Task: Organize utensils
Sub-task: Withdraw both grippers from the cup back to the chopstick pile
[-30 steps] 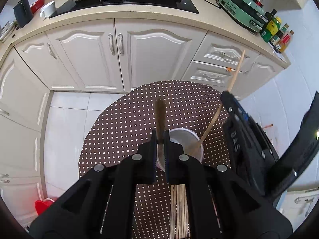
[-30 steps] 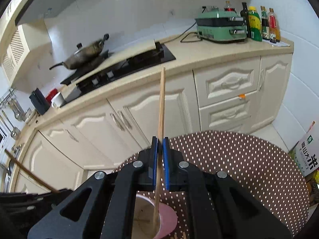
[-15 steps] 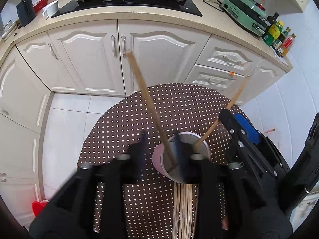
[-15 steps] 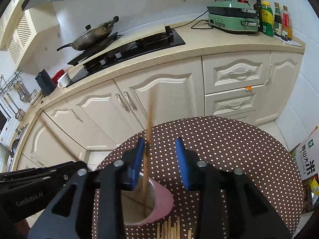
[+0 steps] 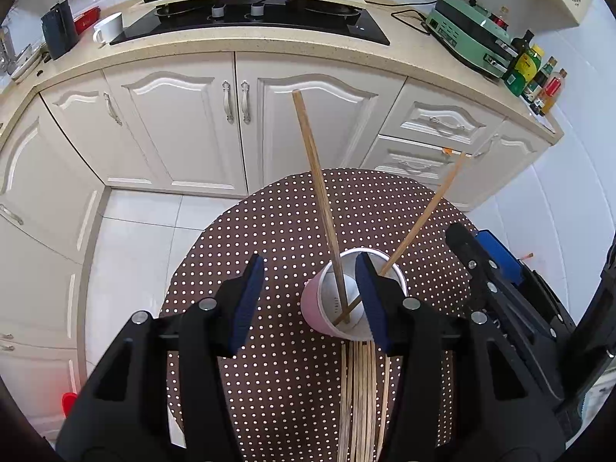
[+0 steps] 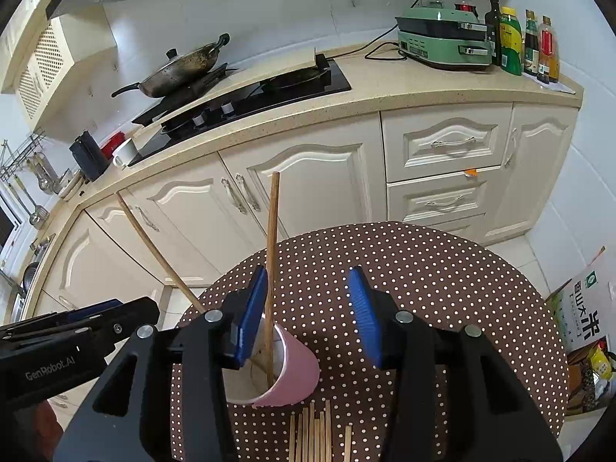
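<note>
Chopsticks now stand loose in the pink cup [image 5: 352,296]: both jaws have just been opening. The left hand-held gripper [image 5: 310,302] gapes, nothing pressed, its released chopstick [image 5: 317,200] leaning beyond its pads. The right hand-held gripper [image 6: 308,315] is likewise parted, its stick [image 6: 271,269] free beside one pad. More chopsticks [image 6: 313,437] lie beneath, likely next.

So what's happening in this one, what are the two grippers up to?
A person is sorting wooden chopsticks into a pink paper cup on a round table with a brown polka-dot cloth. Two chopsticks, one and another, lean in the cup. The left gripper and right gripper have just been opening and grip nothing. More loose chopsticks lie on the cloth, not yet sorted.
</note>
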Motion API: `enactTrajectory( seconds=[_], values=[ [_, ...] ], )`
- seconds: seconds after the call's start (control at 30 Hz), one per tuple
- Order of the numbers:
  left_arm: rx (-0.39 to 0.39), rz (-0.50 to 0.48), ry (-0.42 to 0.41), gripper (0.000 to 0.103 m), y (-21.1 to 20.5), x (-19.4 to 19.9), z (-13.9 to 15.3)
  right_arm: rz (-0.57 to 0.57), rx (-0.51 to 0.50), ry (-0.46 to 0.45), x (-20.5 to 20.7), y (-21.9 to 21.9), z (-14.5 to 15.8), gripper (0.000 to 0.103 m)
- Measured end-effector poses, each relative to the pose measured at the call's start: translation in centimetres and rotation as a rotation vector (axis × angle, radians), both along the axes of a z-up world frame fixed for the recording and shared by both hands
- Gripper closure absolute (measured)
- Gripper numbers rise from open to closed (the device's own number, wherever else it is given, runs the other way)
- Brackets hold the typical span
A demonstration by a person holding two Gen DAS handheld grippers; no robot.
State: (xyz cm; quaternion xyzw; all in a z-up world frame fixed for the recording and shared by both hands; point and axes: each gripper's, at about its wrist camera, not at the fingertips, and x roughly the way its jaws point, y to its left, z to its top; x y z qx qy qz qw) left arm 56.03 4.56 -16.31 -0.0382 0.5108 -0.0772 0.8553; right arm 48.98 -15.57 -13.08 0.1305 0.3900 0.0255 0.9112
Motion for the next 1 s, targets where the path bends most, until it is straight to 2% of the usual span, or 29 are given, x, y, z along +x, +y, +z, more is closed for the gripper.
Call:
enactTrajectory(
  seconds=[0.23,0.77,1.0],
  values=[
    [0.012,0.007,-0.009,0.054,0.3,-1.2,0.4,0.007,-0.003,-0.011,-1.3,0.1,1.0,0.058],
    [0.029,0.025,-0.05,0.054,0.5,-5.6,1.9,0.035,-0.005,-0.021,-5.3,-0.3,3.1,0.033],
    [0.045,0.04,-0.046,0.052,0.5,-7.8,1.5,0.049,-0.005,0.003,-7.1,-0.4,2.7,0.023]
  ],
)
